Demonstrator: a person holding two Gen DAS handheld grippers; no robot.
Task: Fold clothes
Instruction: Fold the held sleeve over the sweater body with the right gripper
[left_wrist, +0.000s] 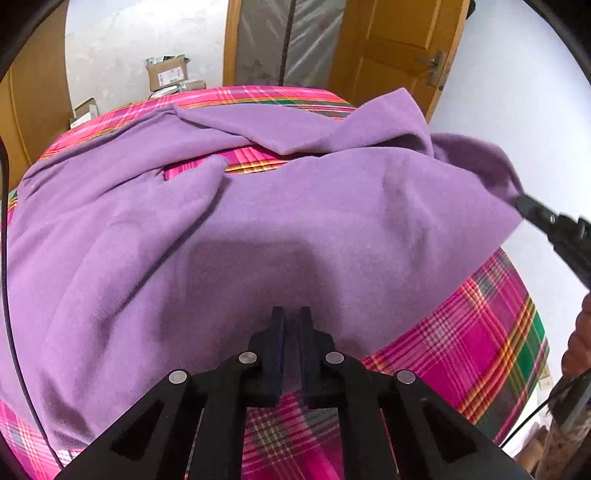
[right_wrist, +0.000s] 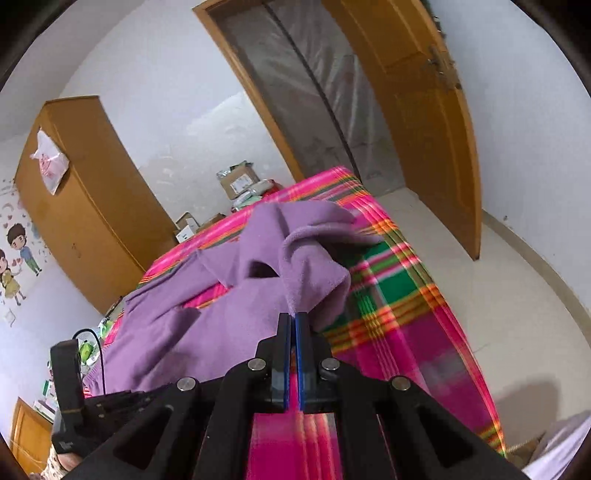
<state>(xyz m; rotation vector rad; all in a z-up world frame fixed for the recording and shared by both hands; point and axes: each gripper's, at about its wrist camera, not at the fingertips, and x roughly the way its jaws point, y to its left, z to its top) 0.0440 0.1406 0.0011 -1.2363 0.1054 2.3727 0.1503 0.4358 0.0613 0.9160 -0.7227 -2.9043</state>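
Here, the left gripper (left_wrist: 291, 314) and right gripper (right_wrist: 293, 317) each clench the purple garment (left_wrist: 258, 221); no legible writing.

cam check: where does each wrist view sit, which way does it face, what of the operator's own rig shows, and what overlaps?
Left wrist: rides the left gripper, angled down at the purple garment on the plaid bed cover; its shut fingers pinch the near hem; the right gripper and a forearm enter at the right edge.
Right wrist: rides the right gripper, facing along the bed toward the door and wardrobe; it is shut on a lifted bunch of garment; the left gripper's body shows lower left.
Shared: garment, bed cover, door, cardboard boxes.
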